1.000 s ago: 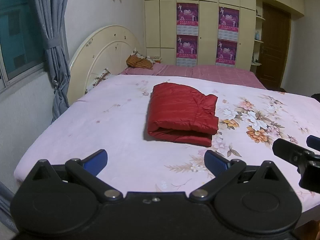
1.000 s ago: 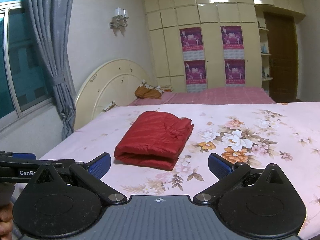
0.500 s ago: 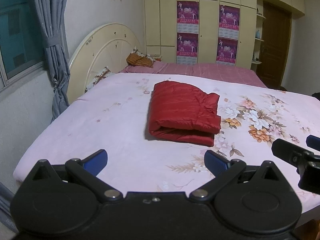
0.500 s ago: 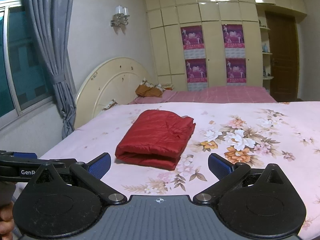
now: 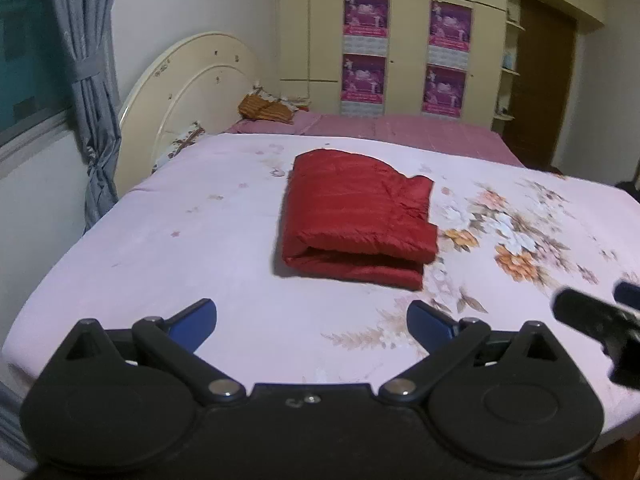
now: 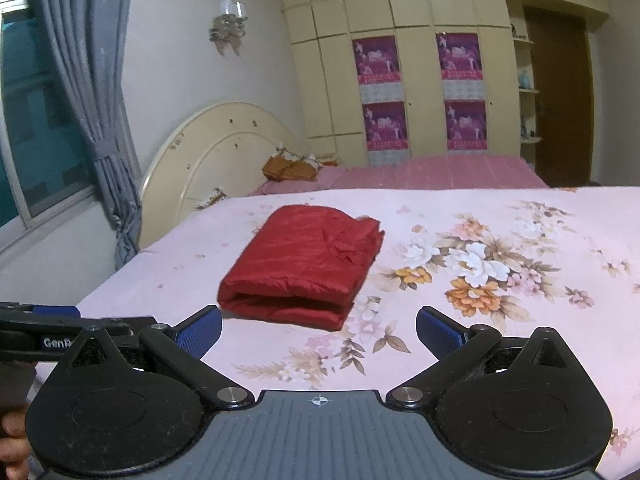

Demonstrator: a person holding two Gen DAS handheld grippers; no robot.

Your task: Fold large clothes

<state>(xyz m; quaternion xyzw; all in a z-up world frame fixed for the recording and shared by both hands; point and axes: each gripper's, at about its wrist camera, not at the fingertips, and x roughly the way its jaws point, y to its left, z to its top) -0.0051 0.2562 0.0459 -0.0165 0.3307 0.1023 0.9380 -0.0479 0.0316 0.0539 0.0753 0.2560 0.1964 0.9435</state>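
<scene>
Left tool (image 5: 311, 314): black frame, blue-padded fingers spread wide, empty, held above the near edge of the bed.
Right tool (image 6: 319, 324): same build, fingers wide apart, nothing between them, level with the left tool.
Hand (image 6: 14, 446): partly seen at the lower left of the right view; its grip cannot be judged.
Bed (image 5: 180, 240): pale pink floral sheet.
Folded red quilted jacket (image 5: 356, 216): lies flat mid-bed, fold edge facing both tools, well apart from them.
Headboard (image 6: 216, 160): cream, rounded, beyond the jacket.
Wardrobe (image 6: 420, 80): cream doors with four purple posters, at the far wall.
</scene>
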